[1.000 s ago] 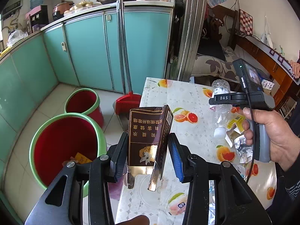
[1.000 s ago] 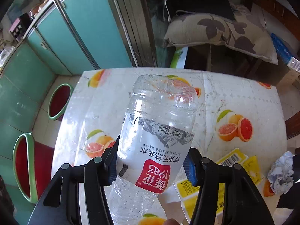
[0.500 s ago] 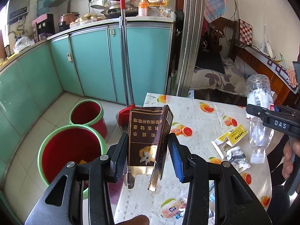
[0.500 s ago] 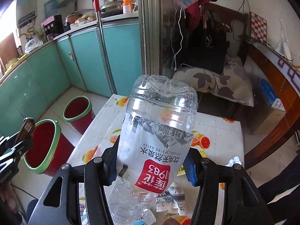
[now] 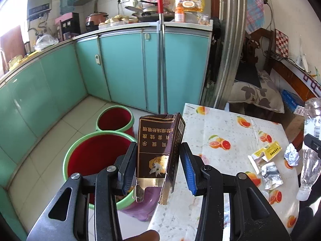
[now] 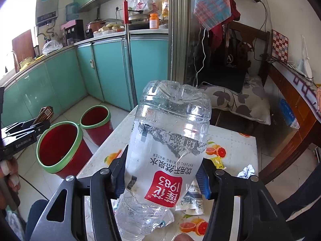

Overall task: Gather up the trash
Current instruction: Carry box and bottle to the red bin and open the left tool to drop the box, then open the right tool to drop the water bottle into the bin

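1. Trash, left wrist view: a brown pack [image 5: 158,146] stands upright between the pads of the left gripper [image 5: 158,170], which is clamped on it. Its torn gold flaps hang below the jaws. It is held over the near edge of the table [image 5: 202,182], beside the big red bin [image 5: 94,156]; a smaller bin [image 5: 115,118] stands behind that. Yellow wrappers [image 5: 266,152] and a crumpled ball [image 5: 292,156] lie on the table at right, and the bottle [image 5: 310,146] shows at the right edge.

2. Right wrist view: the right gripper [image 6: 161,176] is closed on the clear bottle [image 6: 168,148], held base up, cap end down, above the table [image 6: 234,146]. Both bins [image 6: 60,146] stand on the floor at left, with the left gripper [image 6: 24,132] and its pack [image 6: 45,113] beside them.
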`<state>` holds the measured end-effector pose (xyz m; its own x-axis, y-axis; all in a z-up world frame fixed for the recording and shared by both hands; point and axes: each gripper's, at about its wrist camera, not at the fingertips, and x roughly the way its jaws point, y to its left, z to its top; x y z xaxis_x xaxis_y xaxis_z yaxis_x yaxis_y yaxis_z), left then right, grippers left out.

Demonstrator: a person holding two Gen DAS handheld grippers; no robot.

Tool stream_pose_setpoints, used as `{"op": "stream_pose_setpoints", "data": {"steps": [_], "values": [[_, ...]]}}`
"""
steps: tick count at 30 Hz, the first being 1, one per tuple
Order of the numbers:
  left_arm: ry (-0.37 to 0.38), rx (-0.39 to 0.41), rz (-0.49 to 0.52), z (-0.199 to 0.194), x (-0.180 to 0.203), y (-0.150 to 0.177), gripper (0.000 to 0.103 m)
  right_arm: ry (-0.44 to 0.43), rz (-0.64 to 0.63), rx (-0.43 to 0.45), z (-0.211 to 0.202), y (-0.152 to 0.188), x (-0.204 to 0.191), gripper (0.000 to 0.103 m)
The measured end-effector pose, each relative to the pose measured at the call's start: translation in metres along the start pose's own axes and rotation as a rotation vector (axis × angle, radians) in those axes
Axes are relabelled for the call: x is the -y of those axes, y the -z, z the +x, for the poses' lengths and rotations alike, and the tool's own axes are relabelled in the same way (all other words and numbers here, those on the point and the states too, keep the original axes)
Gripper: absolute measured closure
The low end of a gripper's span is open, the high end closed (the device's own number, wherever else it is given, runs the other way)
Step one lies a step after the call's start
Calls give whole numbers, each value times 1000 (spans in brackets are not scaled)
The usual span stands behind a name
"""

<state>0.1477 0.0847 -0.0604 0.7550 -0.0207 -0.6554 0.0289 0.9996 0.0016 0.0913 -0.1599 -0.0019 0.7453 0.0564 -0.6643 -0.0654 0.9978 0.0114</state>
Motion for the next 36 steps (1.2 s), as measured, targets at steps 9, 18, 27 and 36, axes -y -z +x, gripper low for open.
{"op": "stream_pose_setpoints", "data": {"steps": [9,18,27,36], "values": [[-154,-84,-125,52,-86,3,61,-19,-49,-7,5,-1,-27,48],[-160,-142,-178,81,-105,10,2,-13,-86,-5,3,-8,-38,48],[-203,-54,-253,39,-119,19,0,-103,-139,8,12,-25,-74,48],[-271,24,-338,-16,-153,36,0,-378,-247,-12,71,-51,-185,48]]}}
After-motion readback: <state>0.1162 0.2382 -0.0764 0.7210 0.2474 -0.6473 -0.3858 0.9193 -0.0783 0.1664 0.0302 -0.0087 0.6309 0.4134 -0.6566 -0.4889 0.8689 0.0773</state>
